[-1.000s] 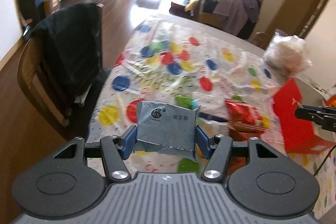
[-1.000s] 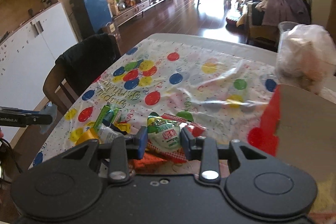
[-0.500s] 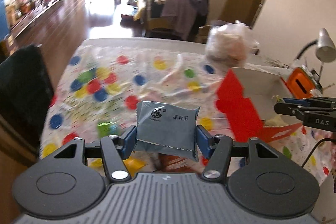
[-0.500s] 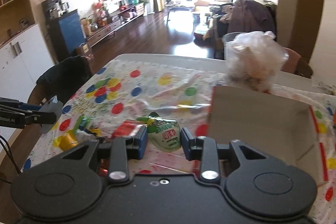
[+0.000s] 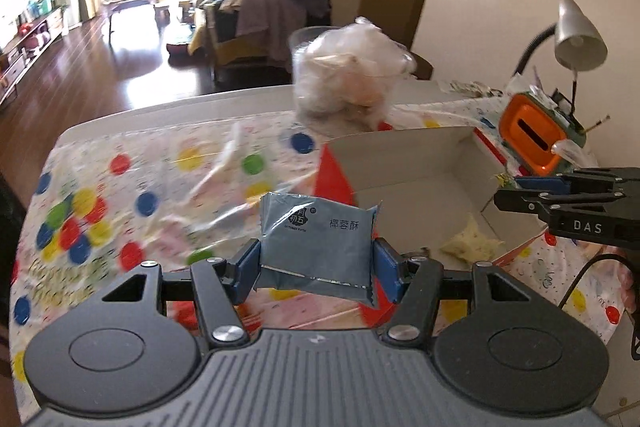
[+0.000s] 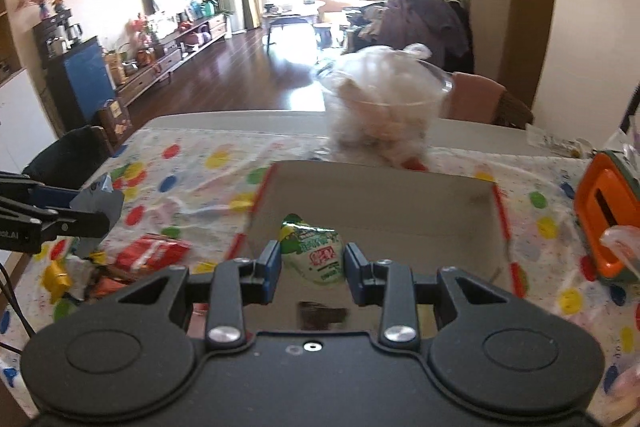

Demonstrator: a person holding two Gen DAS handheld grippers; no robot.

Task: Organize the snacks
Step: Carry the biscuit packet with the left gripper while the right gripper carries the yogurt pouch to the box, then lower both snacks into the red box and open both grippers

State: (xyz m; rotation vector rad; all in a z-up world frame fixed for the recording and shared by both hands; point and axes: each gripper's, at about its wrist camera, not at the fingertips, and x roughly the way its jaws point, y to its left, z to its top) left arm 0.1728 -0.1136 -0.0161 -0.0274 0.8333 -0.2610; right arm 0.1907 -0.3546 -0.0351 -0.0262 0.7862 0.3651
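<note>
Left wrist view: the left gripper (image 5: 316, 267) fingers clamp a grey snack packet (image 5: 318, 243); the open cardboard box (image 5: 404, 163) lies ahead to their right, its near rim just beyond the packet.

Right wrist view: the right gripper (image 6: 311, 265) fingers pinch a green-and-white snack pouch (image 6: 314, 253) over the box's (image 6: 380, 195) empty interior, with walls on every side.

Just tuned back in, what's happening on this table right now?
Snacks are going into the open cardboard box. The left tool is shut on a grey foil packet near the box's left side. The right tool is shut on a green-and-white pouch over the box. More wrapped snacks lie on the dotted tablecloth.
</note>
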